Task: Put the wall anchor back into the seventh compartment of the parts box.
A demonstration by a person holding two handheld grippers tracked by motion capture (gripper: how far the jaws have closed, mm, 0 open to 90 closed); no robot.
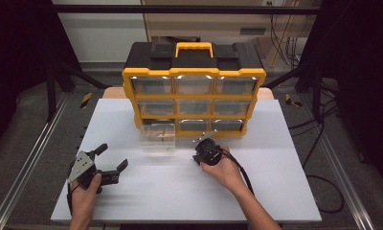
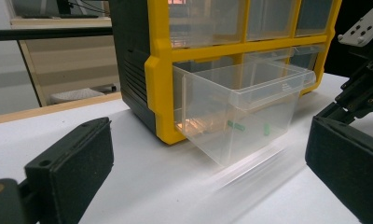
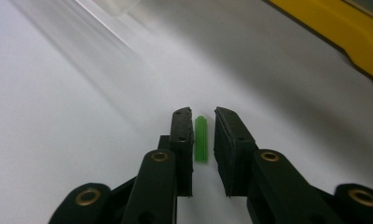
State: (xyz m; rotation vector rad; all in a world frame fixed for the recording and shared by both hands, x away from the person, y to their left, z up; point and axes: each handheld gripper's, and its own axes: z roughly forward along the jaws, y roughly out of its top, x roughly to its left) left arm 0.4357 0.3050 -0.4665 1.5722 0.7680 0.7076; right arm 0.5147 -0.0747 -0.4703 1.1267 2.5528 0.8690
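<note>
The right gripper [image 3: 203,135] has its two black jaws drawn close on either side of a small green ribbed plug [image 3: 202,139], a thin gap showing on each flank, so whether the pads [image 3: 182,133] actually press it cannot be told. The plug lies on the white table [image 1: 275,143] with its long axis running straight along the jaws, its pointed end aimed away from the camera and toward the yellow-and-black organizer [image 1: 194,86]. In the high view this right gripper [image 1: 205,149] sits just in front of the organizer's bottom row, tilted down at the table, held by the person's right hand [image 1: 223,168] with the forearm coming in from the lower edge and a black cable trailing back over the wrist. Out to the left, well apart from the organizer, the left gripper [image 1: 112,158] lies low over the table in the left hand [image 1: 84,191], jaws spread wide and holding nothing — in its own view the two pads [image 2: 77,158] frame the scene from either side. Between them stands one clear drawer [image 2: 240,112], pulled most of the way out of the organizer's bottom-left slot and resting on the table; at least two more green plugs [image 2: 236,124] lie on its floor, along with something coppery at the back that is too blurred to name. The organizer has nine drawer slots, three rows of three, and one yellow handle [image 1: 194,47] on top.
</note>
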